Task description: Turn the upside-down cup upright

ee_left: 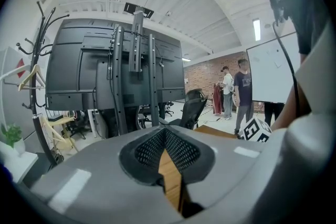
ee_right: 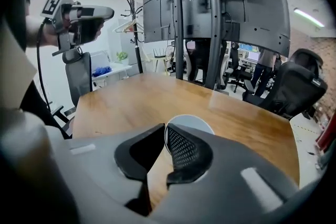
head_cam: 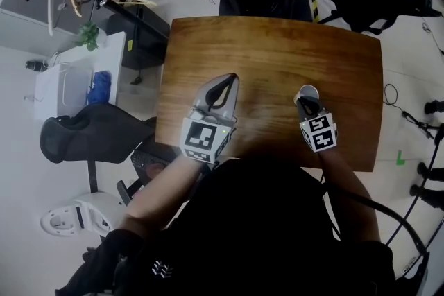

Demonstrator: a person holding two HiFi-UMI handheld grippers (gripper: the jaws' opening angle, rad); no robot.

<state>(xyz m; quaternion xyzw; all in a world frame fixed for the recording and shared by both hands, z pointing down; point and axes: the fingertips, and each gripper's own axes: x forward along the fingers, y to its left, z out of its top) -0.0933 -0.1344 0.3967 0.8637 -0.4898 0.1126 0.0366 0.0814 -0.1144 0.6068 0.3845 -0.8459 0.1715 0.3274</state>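
Pinching the cup (ee_right: 189, 120) rim is the right tool (ee_right: 164, 127).

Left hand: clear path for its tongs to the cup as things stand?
Probably yes: only bare table lies between the left tongs and the cup. But the right tongs pinch its near wall, so the side facing them looks freest.

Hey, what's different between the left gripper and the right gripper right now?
The right gripper has its fingers closed on the edge of the white cup; the left gripper has its fingers closed on nothing. The right gripper tilts down at the wooden table; the left gripper points nearly level. The left gripper is held higher than the right gripper. Shared: both are over the wooden table.
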